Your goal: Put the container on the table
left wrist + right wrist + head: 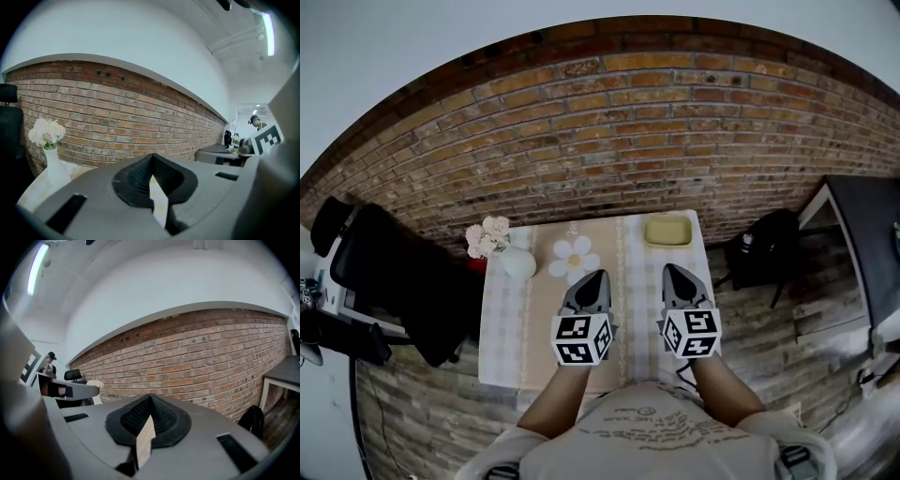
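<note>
Left gripper closed, empty | right gripper closed, empty | container at table far-right corner

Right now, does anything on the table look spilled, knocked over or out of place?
Nothing stands out. The white vase stands upright with its flowers, the daisy-shaped mat lies flat, and the yellow container sits level at the far right corner of the table. The left tongs and right tongs are shut and empty.
</note>
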A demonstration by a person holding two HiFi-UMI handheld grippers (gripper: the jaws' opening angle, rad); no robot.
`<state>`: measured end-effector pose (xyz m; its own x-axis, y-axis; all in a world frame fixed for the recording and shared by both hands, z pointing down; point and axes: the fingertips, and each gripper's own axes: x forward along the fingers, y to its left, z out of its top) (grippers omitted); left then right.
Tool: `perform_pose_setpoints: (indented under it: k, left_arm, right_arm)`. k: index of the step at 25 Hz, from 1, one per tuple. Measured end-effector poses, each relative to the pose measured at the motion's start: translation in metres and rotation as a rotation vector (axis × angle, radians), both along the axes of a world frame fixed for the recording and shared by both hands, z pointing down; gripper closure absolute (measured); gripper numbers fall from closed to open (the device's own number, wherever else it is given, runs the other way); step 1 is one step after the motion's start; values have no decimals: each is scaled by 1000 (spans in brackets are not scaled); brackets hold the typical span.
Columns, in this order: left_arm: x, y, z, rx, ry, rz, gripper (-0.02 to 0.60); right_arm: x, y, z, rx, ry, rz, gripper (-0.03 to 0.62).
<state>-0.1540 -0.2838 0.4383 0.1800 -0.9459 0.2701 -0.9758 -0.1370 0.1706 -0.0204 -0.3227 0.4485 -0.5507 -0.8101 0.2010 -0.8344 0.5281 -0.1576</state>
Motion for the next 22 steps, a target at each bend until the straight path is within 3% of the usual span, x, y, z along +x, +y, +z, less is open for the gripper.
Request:
perform_pose_setpoints:
  k: [22]
  left_arm:
    - [15,4,0,4,20,43,575]
  right_arm:
    - [14,12,4,9,40,27,592]
